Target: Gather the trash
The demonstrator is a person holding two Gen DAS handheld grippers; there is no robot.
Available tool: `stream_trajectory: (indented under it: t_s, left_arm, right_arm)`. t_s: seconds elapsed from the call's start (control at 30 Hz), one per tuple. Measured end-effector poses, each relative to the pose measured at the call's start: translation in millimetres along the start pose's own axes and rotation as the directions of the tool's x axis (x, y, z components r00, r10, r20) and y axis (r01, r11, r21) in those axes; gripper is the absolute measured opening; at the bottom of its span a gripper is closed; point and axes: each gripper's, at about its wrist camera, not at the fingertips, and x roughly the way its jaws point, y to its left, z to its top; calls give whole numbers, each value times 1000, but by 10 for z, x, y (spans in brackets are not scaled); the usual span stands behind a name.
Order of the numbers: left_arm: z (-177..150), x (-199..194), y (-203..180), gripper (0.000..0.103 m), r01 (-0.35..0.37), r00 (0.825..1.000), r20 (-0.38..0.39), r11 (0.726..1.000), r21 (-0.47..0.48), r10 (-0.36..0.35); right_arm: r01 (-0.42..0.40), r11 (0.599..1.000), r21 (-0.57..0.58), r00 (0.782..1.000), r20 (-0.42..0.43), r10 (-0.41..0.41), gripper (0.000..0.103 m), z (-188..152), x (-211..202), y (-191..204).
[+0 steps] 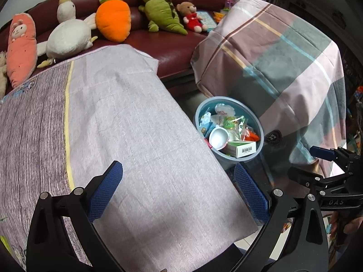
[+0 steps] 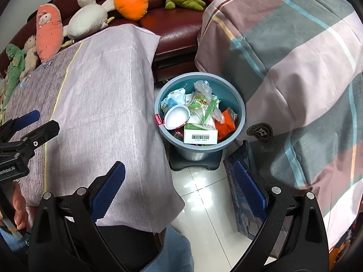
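Observation:
A blue-grey trash bin point(image 2: 239, 122) stands on the floor between two cloth-covered tables; it also shows in the left wrist view point(image 1: 261, 140). It holds several wrappers, a white cup point(image 2: 177, 116), a white barcoded box point(image 2: 200, 134) and an orange packet point(image 2: 225, 125). My left gripper point(image 1: 179, 188) is open and empty above the grey cloth table point(image 1: 136, 136), left of the bin. My right gripper point(image 2: 180, 187) is open and empty above the floor, in front of the bin. Each gripper shows at the other view's edge.
A dark red sofa point(image 1: 172, 45) with several plush toys point(image 1: 113, 20) runs along the back. A plaid-covered table point(image 2: 295, 56) stands right of the bin. White floor tiles point(image 2: 204, 199) lie in front, with a patterned flat box point(image 2: 240, 204) leaning at right.

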Motion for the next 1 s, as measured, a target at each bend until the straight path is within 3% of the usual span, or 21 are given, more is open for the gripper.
stream_trajectory:
  t_s: [1.0]
  left_arm:
    - [-105,304,99,99,-61,997,-45,998,-8,60]
  right_arm:
    - [23,1000,-17,999,-44,-23,92,68,351,27]
